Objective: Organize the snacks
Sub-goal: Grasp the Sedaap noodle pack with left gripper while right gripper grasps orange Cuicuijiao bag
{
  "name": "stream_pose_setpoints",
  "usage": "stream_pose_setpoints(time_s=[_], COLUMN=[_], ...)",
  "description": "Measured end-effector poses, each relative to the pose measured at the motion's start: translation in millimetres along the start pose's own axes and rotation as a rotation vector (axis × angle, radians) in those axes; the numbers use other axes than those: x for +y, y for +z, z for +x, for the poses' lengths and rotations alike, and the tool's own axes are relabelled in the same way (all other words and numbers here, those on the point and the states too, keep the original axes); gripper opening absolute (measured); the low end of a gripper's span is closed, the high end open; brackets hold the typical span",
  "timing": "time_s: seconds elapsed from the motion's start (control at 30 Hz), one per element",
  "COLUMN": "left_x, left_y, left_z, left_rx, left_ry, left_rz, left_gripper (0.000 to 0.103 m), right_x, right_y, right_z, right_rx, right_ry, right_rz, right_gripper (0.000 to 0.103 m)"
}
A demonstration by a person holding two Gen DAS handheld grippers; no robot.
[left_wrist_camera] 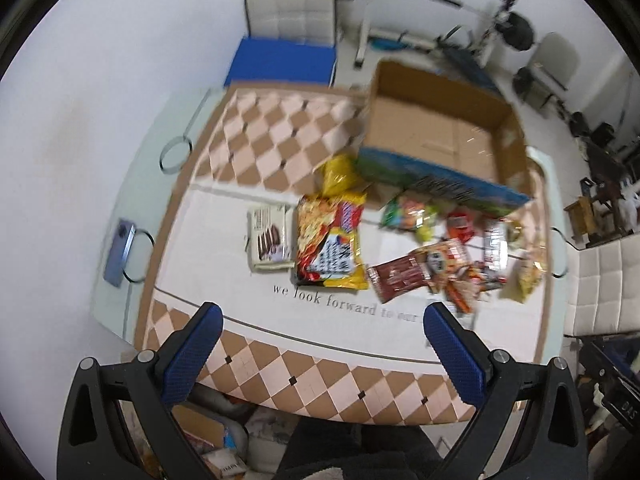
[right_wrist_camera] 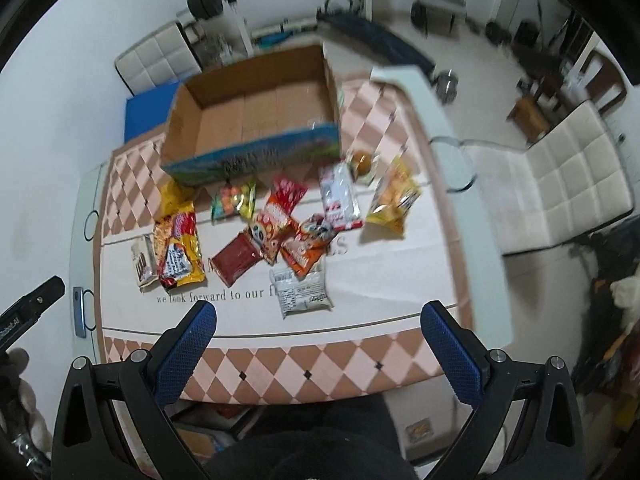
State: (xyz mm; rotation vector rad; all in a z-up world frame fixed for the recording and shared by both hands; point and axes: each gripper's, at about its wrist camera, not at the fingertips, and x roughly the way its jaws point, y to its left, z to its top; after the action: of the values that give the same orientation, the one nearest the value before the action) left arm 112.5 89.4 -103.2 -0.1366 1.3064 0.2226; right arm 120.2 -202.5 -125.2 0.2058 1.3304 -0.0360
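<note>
At the bottom of both frames, the left gripper (left_wrist_camera: 320,320) and right gripper (right_wrist_camera: 318,316) hover spread wide and empty above the table's near edge, likely poised to choose. Mid-frame, snack packets (right_wrist_camera: 272,228) lie scattered, overlapping, labels blurred. Beyond, upper centre, the empty cardboard box (right_wrist_camera: 256,120) presumably awaits them.

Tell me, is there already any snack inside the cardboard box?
No, the cardboard box shows only its bare brown floor; the snacks lie outside on the table.

Bright, motion-blurred fisheye views (dark corners)
</note>
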Motion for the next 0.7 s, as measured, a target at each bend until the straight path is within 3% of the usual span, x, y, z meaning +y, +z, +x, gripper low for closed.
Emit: stream_pose_setpoints(time_s=[0.23, 0.4, 0.7], left_x=[15, 18, 14], left_y=[37, 61, 84], left_z=[114, 188, 278], left_rx=[0.162, 0.269, 0.402], left_ry=[-0.014, -0.036, -0.041], left_rz=[-0.039, -0.058, -0.071], left_gripper=[0.103, 0.103, 0.101], right_x=[18, 36, 64], right_y=[31, 47, 79], right_z=[116, 177, 267], right_rx=[0.155, 0.221, 0.319], right_ry=[0.053, 0.059, 0.064], right_rz=[0.051, 0.090, 0.226], right_gripper=[0.103, 0.103, 0.101])
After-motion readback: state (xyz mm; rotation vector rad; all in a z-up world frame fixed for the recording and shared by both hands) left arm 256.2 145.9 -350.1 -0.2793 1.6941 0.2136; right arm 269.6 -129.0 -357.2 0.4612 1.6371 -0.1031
